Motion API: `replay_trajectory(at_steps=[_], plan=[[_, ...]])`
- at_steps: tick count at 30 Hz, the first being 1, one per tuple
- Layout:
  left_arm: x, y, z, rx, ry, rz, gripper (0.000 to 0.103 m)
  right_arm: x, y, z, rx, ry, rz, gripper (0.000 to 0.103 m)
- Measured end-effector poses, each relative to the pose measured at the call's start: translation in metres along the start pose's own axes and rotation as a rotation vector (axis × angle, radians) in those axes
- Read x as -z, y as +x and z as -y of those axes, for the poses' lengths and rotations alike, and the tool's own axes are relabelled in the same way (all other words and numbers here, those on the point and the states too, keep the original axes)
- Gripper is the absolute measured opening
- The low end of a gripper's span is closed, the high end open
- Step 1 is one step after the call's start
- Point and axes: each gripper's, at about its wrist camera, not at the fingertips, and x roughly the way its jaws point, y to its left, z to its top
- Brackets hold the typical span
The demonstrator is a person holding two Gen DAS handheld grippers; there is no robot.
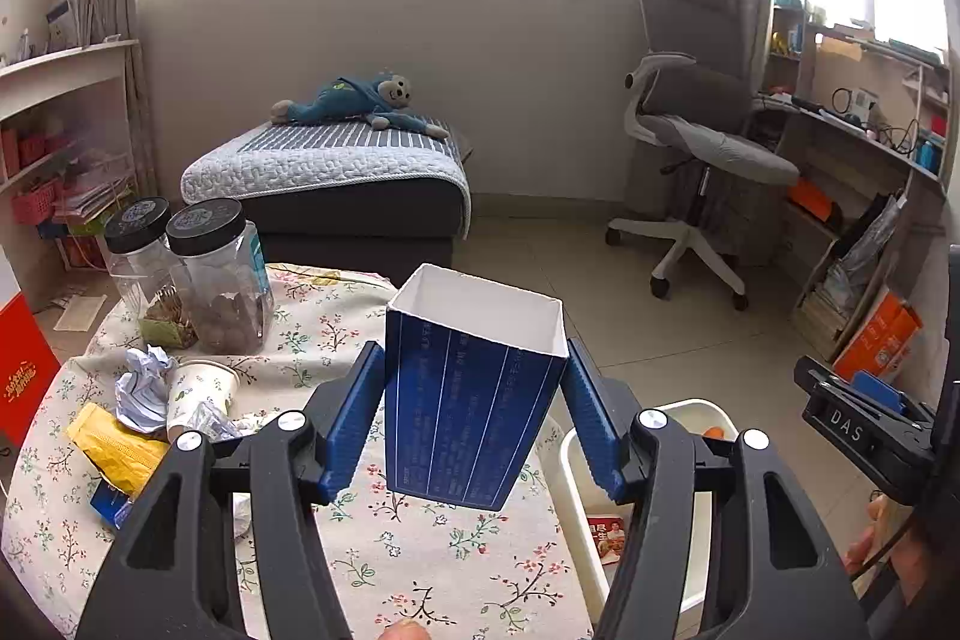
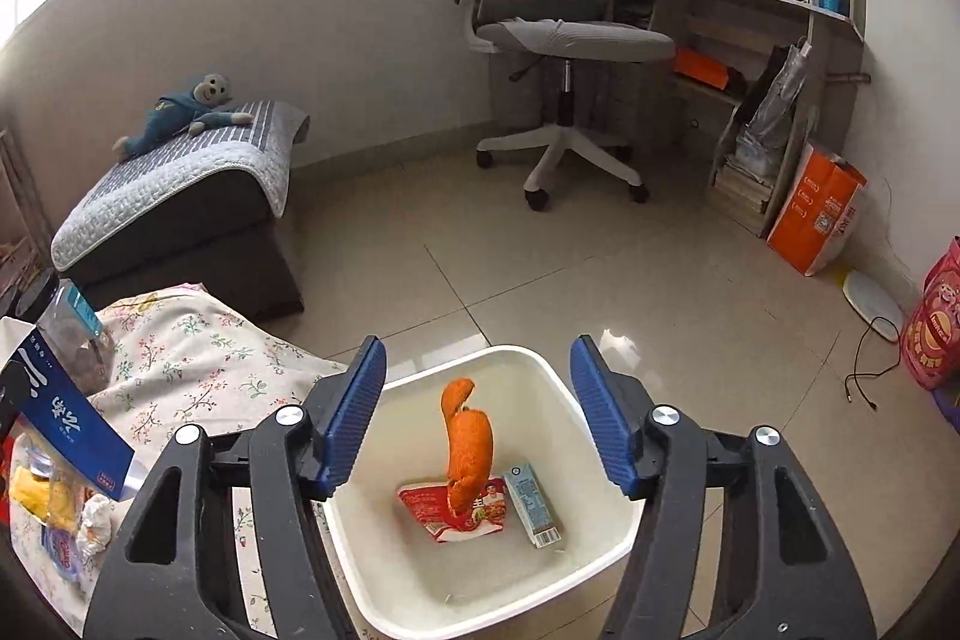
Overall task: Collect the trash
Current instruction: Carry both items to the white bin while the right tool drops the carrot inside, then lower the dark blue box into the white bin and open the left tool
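My left gripper (image 1: 474,412) is shut on a blue box (image 1: 474,400) with a white, open top. It holds the box tilted above the flowered tablecloth (image 1: 420,550). The same box shows at the left edge of the right wrist view (image 2: 72,424). My right gripper (image 2: 480,412) stands open over a white bin (image 2: 516,352) on the floor beside the table. An orange peel (image 2: 465,442) is in the air between the blue pads (image 2: 354,412) and touches neither. A red wrapper (image 2: 438,514) and a small carton (image 2: 534,511) lie in the bin.
On the table's left lie crumpled paper (image 1: 144,388), a paper cup (image 1: 198,394), a yellow packet (image 1: 114,445) and two black-lidded jars (image 1: 222,280). Beyond are a low bed (image 1: 324,178), an office chair (image 1: 696,148) and a cluttered desk (image 1: 864,130). A cable (image 2: 864,364) trails on the floor.
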Motion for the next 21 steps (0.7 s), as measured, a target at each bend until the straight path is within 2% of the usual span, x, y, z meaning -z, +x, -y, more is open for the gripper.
replay_trajectory(at_steps=[1, 3, 10, 14, 21], plan=[[0.001, 0.003, 0.007, 0.018, 0.002, -0.010, 0.059, 0.000, -0.001, 0.008, 0.026, 0.004, 0.011, 0.083], [0.003, 0.011, 0.022, 0.060, 0.004, -0.034, 0.059, -0.001, -0.002, 0.023, 0.066, 0.024, 0.028, 0.091], [0.013, 0.038, 0.075, 0.174, 0.025, -0.108, 0.059, 0.004, 0.009, 0.076, 0.155, 0.082, -0.007, 0.095], [0.015, 0.051, 0.099, 0.215, 0.030, -0.136, 0.059, 0.006, 0.013, 0.102, 0.187, 0.131, -0.023, 0.096], [0.021, 0.063, 0.136, 0.299, 0.069, -0.174, 0.061, 0.014, 0.015, 0.125, 0.244, 0.133, -0.024, 0.096]])
